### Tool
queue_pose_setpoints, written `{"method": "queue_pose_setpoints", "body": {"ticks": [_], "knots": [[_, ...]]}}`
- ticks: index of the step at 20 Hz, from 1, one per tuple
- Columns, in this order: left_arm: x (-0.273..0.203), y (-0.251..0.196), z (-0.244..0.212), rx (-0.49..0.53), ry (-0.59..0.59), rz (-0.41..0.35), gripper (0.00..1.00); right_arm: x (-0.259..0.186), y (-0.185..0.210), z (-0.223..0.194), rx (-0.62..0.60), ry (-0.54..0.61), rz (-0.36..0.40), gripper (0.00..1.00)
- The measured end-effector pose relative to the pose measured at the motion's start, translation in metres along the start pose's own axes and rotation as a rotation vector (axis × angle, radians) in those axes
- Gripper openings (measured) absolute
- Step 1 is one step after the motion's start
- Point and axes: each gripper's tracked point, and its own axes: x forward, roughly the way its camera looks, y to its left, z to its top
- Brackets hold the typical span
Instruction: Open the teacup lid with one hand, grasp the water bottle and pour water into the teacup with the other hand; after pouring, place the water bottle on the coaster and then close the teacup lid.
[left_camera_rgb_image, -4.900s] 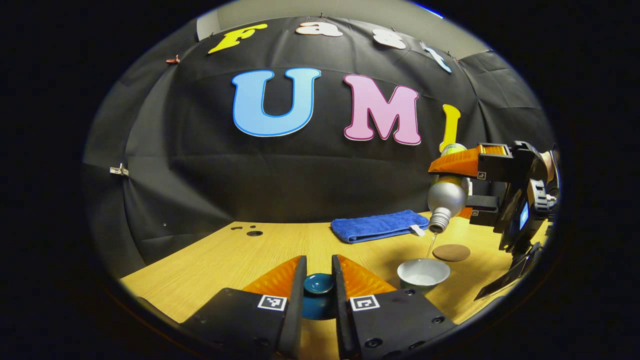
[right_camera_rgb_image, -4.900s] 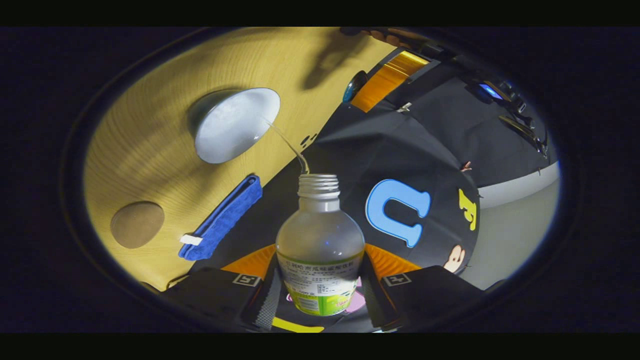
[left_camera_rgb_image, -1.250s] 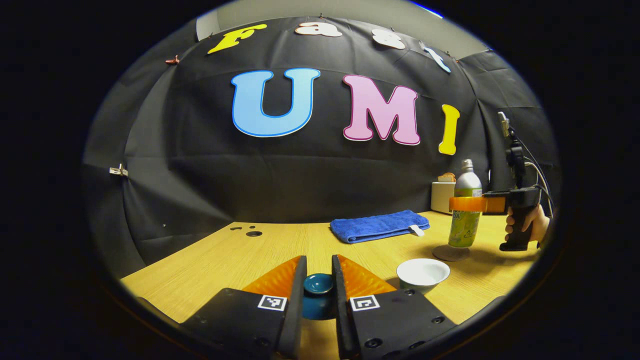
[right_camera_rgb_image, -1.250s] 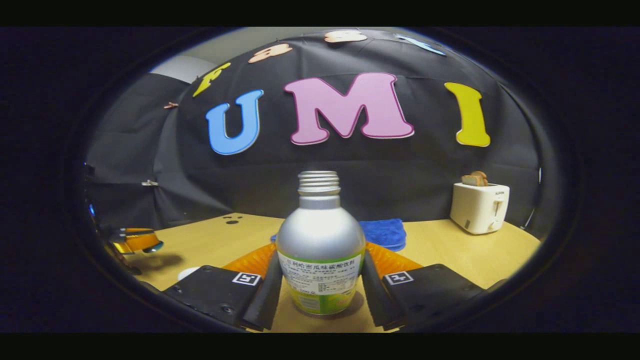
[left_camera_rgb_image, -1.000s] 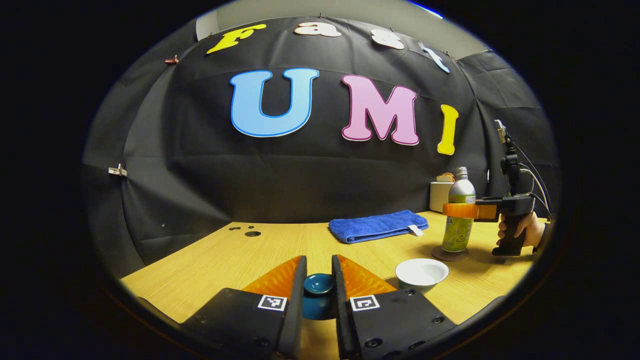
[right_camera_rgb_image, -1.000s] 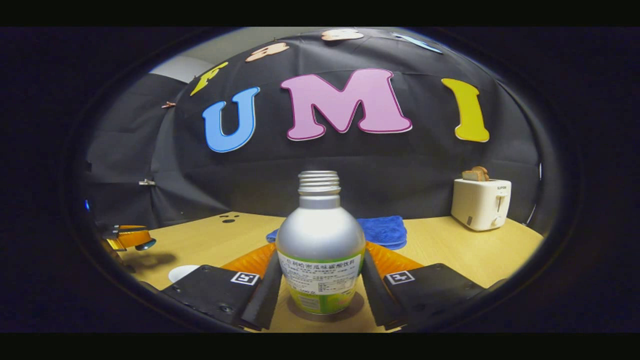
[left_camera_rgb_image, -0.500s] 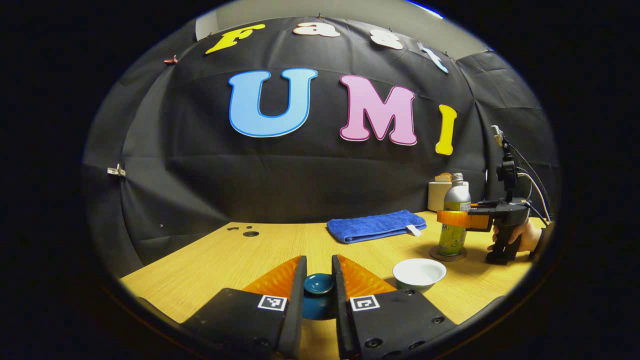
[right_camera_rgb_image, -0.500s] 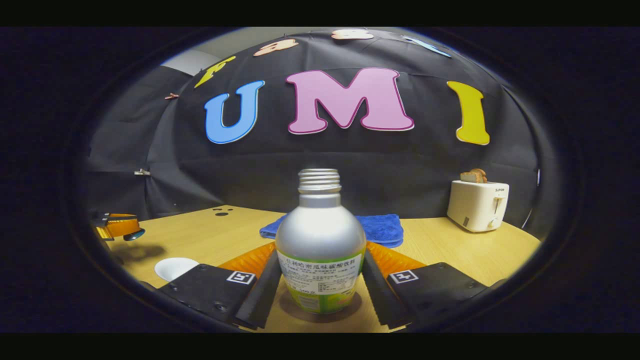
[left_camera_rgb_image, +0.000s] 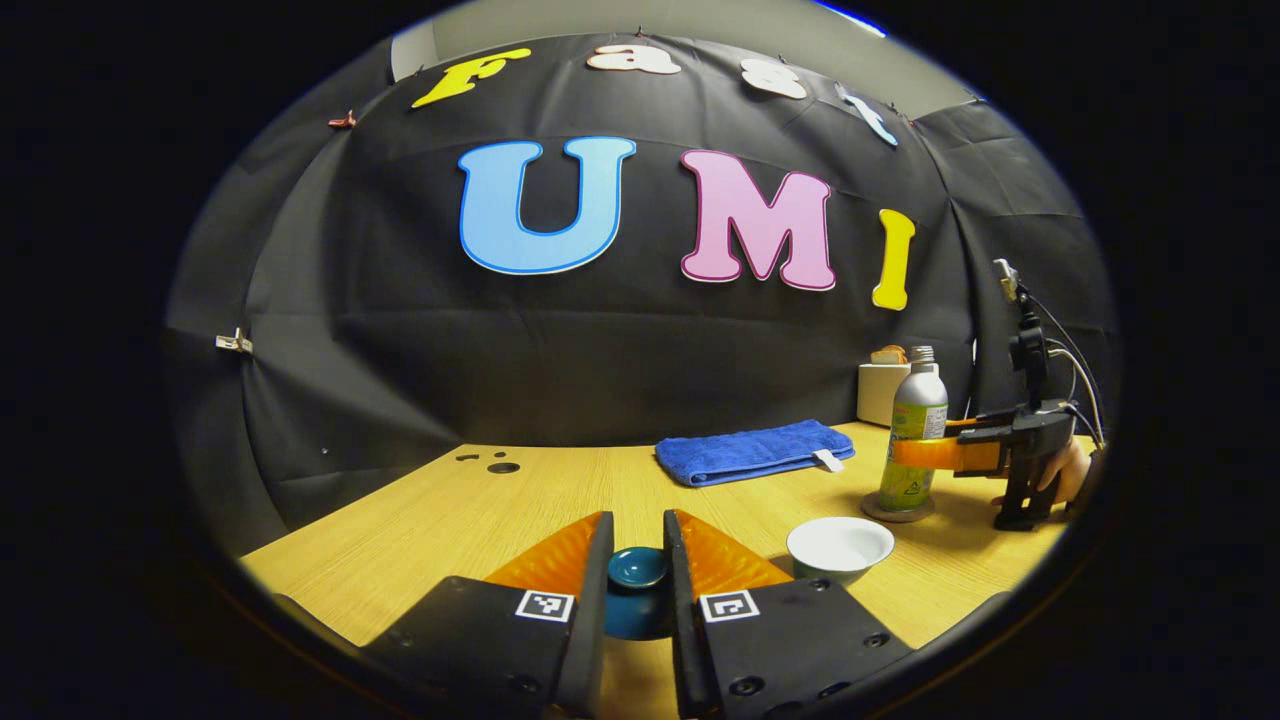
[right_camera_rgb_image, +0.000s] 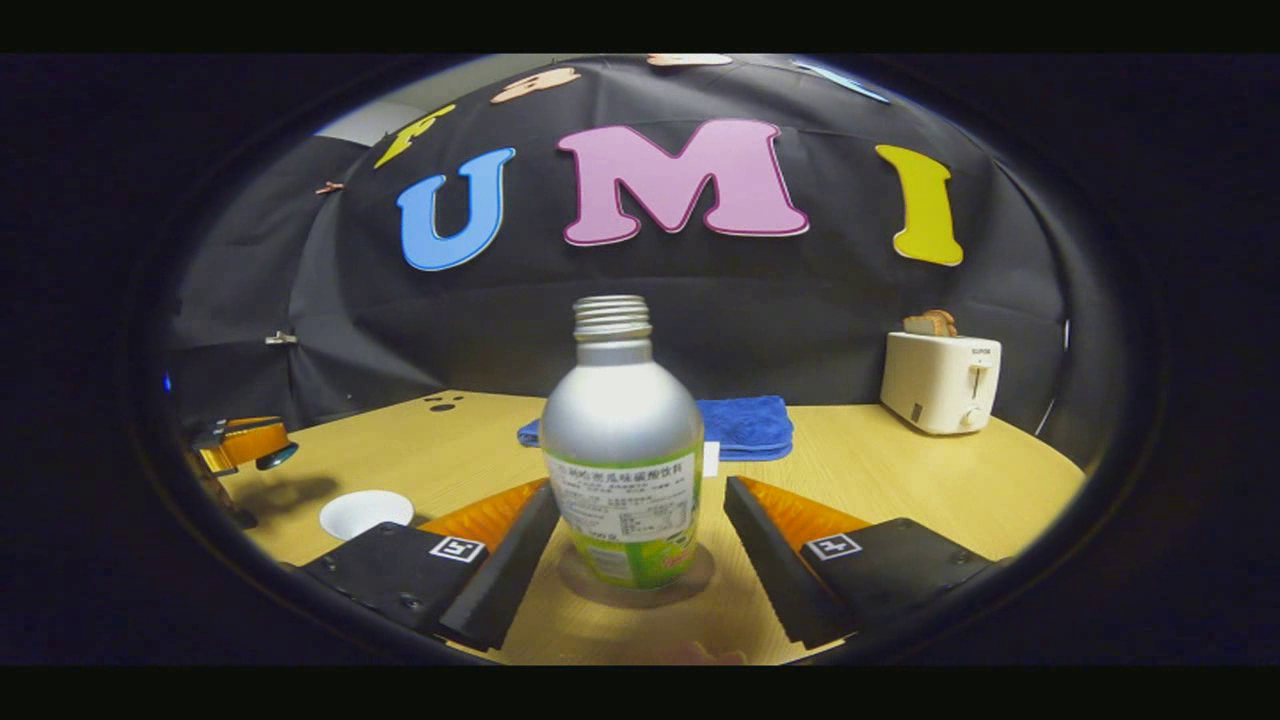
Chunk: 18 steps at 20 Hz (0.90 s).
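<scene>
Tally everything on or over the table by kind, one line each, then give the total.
Bottles: 1, the water bottle standing on the coaster
Coasters: 1
Teacups: 1, the teacup, uncovered
Lids: 1, the teacup lid gripped by the left gripper
Towels: 1, the blue towel
Toasters: 1, the toaster
Grippers: 2, counting the right gripper, jaws open around the bottle
Total: 8

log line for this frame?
bottle upright on coaster | right hand-held gripper open | left hand-held gripper holds lid | teacup uncovered
</scene>
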Motion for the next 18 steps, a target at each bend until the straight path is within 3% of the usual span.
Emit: {"method": "queue_pose_setpoints", "body": {"ticks": [10,18], "knots": [[0.000,-0.003,0.000,-0.004,0.002,0.005,0.32,-0.067,-0.003,0.006,0.158,-0.038,0.046,0.98],[0.014,-0.106,0.002,0.023,-0.009,-0.218,0.32,-0.092,-0.026,0.027,0.050,-0.143,-0.037,0.99]]}}
